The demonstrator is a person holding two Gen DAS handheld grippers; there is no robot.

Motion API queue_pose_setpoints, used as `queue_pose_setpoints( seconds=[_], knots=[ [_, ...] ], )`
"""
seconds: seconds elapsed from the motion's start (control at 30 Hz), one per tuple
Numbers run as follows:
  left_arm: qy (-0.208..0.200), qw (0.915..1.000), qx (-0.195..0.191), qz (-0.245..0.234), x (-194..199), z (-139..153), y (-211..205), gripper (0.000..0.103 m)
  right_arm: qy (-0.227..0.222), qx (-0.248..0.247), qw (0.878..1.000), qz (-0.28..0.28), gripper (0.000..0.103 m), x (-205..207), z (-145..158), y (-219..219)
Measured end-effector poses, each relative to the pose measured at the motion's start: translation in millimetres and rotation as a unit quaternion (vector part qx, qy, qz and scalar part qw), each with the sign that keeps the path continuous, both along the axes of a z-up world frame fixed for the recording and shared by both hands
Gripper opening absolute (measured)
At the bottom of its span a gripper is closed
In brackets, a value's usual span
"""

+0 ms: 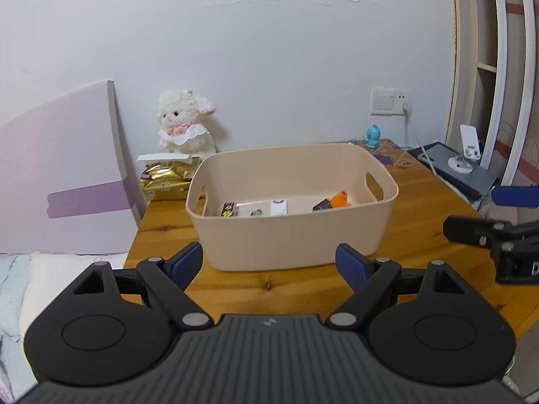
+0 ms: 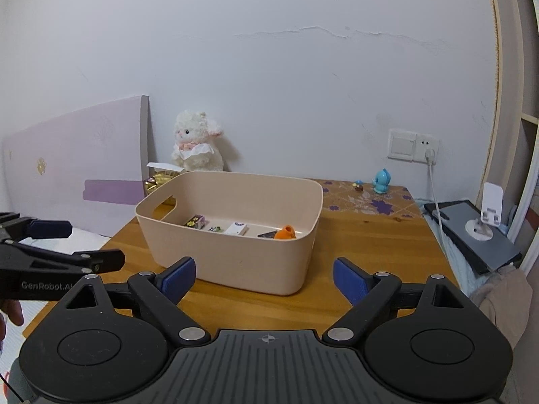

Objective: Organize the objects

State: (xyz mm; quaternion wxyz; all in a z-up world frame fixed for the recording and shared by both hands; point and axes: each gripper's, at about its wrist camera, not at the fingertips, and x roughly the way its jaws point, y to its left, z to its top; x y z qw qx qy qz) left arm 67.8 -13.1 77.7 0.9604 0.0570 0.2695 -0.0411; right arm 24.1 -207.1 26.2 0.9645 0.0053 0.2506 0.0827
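Nearest us, left gripper [image 1: 269,266] and right gripper [image 2: 264,279] both spread wide, nothing between the fingers, hovering over the wooden table [image 2: 370,252] just short of the beige bin [image 2: 235,235]. Small items, incl. the orange toy [image 2: 284,232], already lie inside the bin, so sorting looks mostly done; the blue figurine [image 2: 381,181] sits well apart at the back.

Both wrist views: even, soft indoor light, moderately bright, cool cast on wall [image 1: 269,50]. No hard glare. Plush lamb [image 1: 187,123] throws faint shadow to its right on wall, so light comes from left. Basket [image 2: 235,259] leaves soft shadow on table [image 2: 370,252] at its base. Strong fisheye bending toward frame edges; dark vignette in corners. Centre sharp; small items inside basket too small to resolve.
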Motion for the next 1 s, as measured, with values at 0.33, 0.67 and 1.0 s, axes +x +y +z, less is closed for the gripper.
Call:
queue_pose_setpoints(
  seconds=[0.33,0.67,1.0],
  knots=[
    [-0.005,1.0,-0.004,0.003,-41,-2,1,0.087,-0.004,-0.003,1.0,0.005,0.091,-40,-1,6],
    [-0.017,0.9997,-0.013,0.01,-75,-2,-3,0.087,-0.001,-0.006,1.0,-0.002,0.091,-68,-5,7],
    [-0.022,0.9995,-0.017,0.015,-103,-3,-1,0.087,0.0,-0.013,1.0,-0.011,0.095,-95,-6,3]
  ],
)
